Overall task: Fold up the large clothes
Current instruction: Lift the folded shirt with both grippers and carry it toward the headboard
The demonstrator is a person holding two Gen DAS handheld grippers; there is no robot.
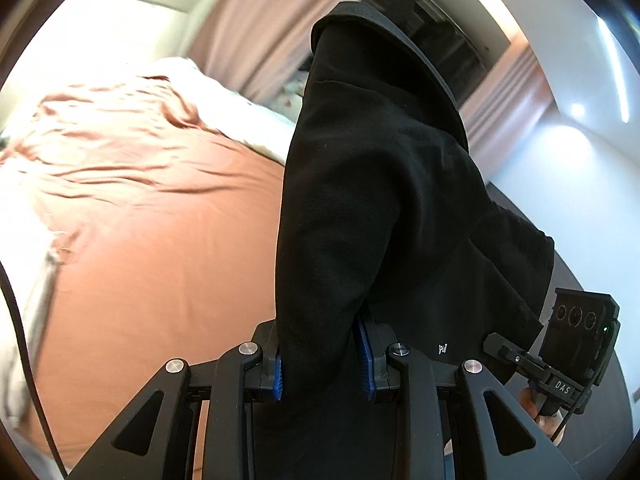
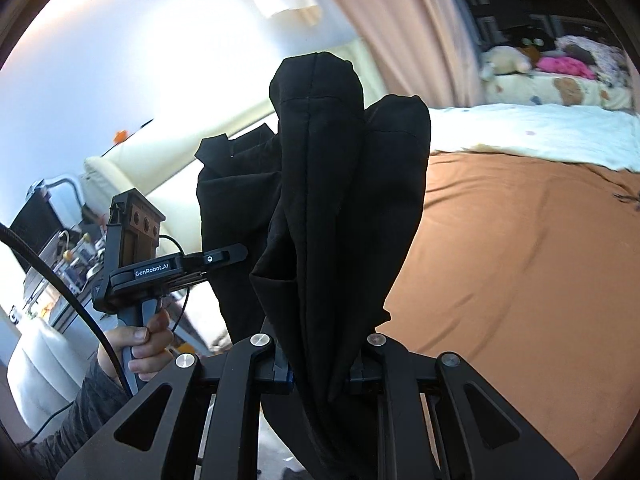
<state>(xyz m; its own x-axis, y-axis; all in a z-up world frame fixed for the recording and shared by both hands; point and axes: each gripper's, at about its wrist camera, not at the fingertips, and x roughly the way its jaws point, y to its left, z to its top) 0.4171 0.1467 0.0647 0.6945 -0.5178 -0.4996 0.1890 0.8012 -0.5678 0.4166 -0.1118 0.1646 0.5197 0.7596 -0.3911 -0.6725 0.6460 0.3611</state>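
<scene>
Black garment (image 1: 380, 200) between both claws

A bed with a rumpled orange sheet (image 2: 520, 240) fills the near ground, a white blanket (image 2: 540, 132) at its far edge. Pink curtains (image 1: 256, 20) hang beyond beside a dark window (image 1: 432, 24) — a cream sofa (image 2: 132, 160) stands left, under bright, washed-out light.

Home bedroom — bed (image 2: 520, 260) with orange sheet, pink curtains (image 2: 400, 40), soft toys (image 2: 508, 60).
</scene>
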